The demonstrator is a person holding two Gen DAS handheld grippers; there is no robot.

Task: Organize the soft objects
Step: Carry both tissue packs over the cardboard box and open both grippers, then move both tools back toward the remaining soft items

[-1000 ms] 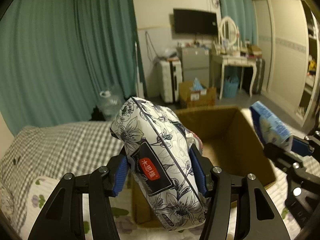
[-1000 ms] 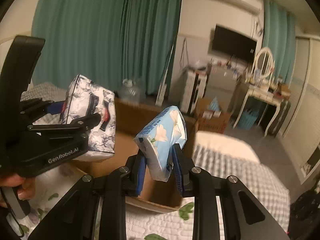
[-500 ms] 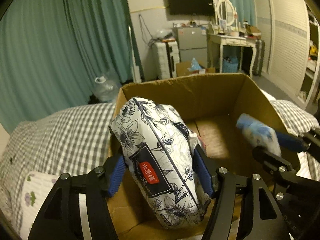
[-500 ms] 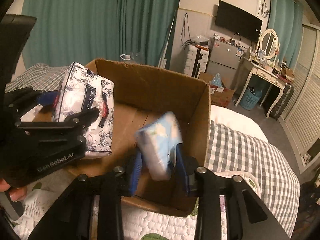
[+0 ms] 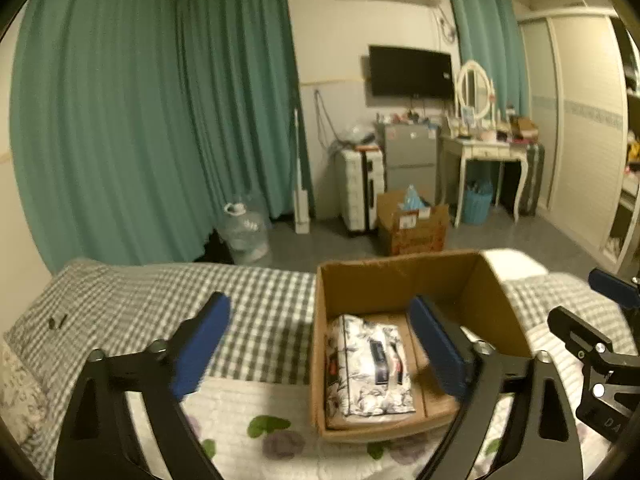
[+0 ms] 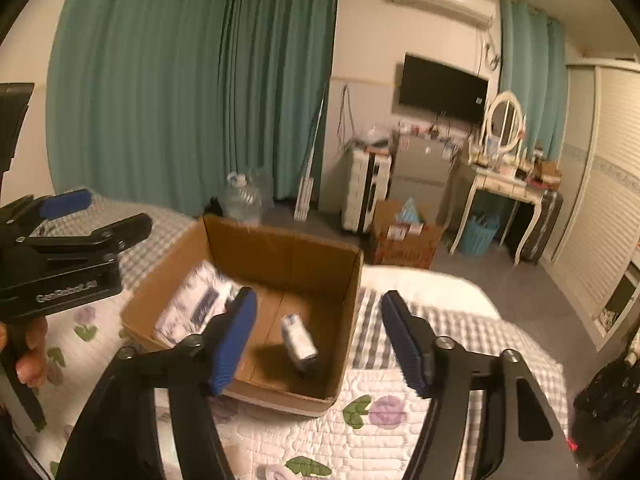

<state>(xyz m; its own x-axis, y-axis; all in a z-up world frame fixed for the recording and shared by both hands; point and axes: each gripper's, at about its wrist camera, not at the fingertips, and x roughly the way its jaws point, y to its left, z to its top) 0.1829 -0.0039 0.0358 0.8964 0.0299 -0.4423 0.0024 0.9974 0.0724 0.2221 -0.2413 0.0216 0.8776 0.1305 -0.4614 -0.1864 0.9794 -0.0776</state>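
Bedroom quilt (image 6: 280, 436) at lower centre carries my cardboard box (image 6: 280, 248), now holding the floral tissue pack (image 5: 368, 368) and blue tissue pack (image 6: 298, 338); my left hand-held gripper (image 5: 320, 344) and right hand-held gripper (image 6: 316, 340) hang open and empty, nothing visibly left to pack.

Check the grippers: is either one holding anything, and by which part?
Nothing is held. The left gripper and right gripper are both open; the floral tissue pack and the blue pack lie in the cardboard box.
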